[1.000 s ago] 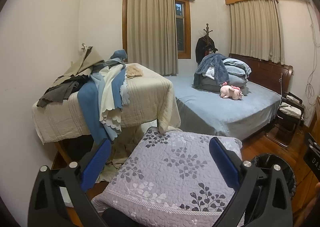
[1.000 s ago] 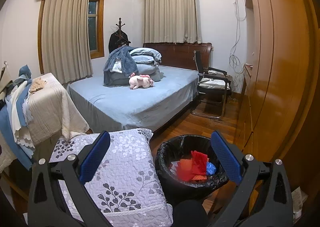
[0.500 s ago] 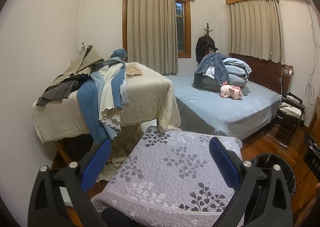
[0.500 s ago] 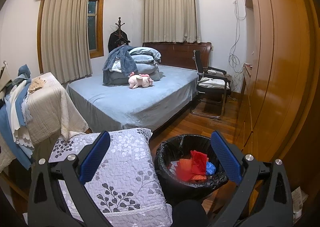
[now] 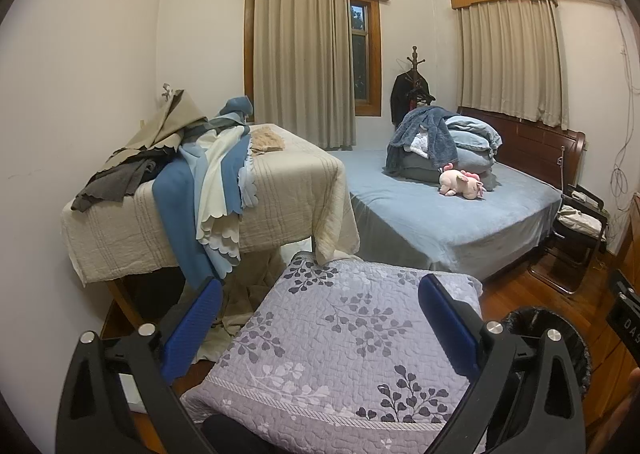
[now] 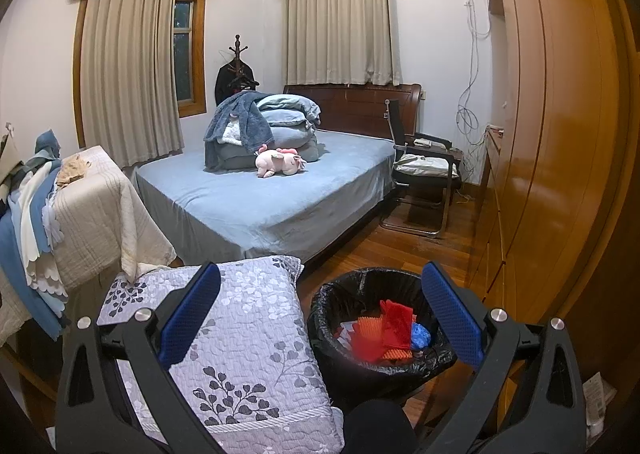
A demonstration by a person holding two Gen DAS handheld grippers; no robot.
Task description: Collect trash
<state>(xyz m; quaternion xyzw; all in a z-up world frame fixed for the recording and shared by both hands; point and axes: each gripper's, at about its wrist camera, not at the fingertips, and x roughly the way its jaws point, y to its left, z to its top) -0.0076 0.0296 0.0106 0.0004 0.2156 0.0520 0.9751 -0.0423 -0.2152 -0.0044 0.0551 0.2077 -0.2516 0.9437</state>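
A black-lined trash bin (image 6: 356, 294) stands on the wood floor beside a purple quilted cushion (image 6: 240, 318). It holds red and orange wrappers (image 6: 384, 330) and a blue scrap (image 6: 420, 334). My right gripper (image 6: 320, 306) is open and empty, held above the bin's left rim. My left gripper (image 5: 320, 318) is open and empty above the purple cushion (image 5: 344, 334). The bin's rim (image 5: 532, 318) shows at the lower right of the left wrist view.
A blue bed (image 6: 272, 205) with folded blankets and a pink plush toy (image 6: 280, 163) fills the middle. A cloth-draped table (image 5: 256, 205) with piled fabrics stands on the left. A chair (image 6: 424, 173) and a wooden wardrobe (image 6: 552, 133) are on the right.
Both views have drifted very slightly; the grippers stay open and nothing was picked up or dropped.
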